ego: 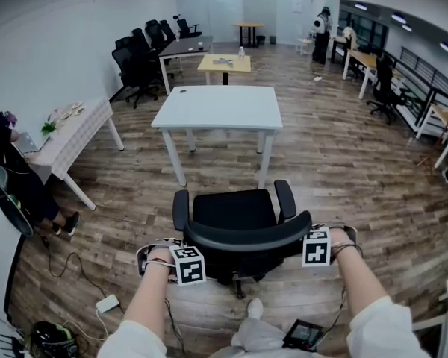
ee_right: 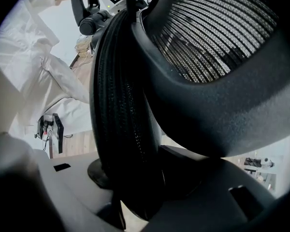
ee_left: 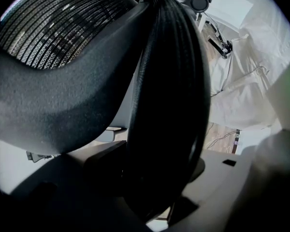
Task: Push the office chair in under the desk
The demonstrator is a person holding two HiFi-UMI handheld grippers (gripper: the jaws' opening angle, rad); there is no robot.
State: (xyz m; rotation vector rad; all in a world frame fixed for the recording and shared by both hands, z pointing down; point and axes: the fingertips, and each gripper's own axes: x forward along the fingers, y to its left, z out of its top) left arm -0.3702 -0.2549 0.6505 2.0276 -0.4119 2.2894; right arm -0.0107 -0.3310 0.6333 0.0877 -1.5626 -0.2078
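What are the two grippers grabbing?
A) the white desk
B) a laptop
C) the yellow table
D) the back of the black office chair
D: the left gripper and right gripper each have their jaws closed on the office chair at its backrest's top rim.

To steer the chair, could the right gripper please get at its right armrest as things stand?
Not while it grips: the right gripper is clamped on the backrest. Once released, probably yes; the right armrest lies just ahead with nothing between.
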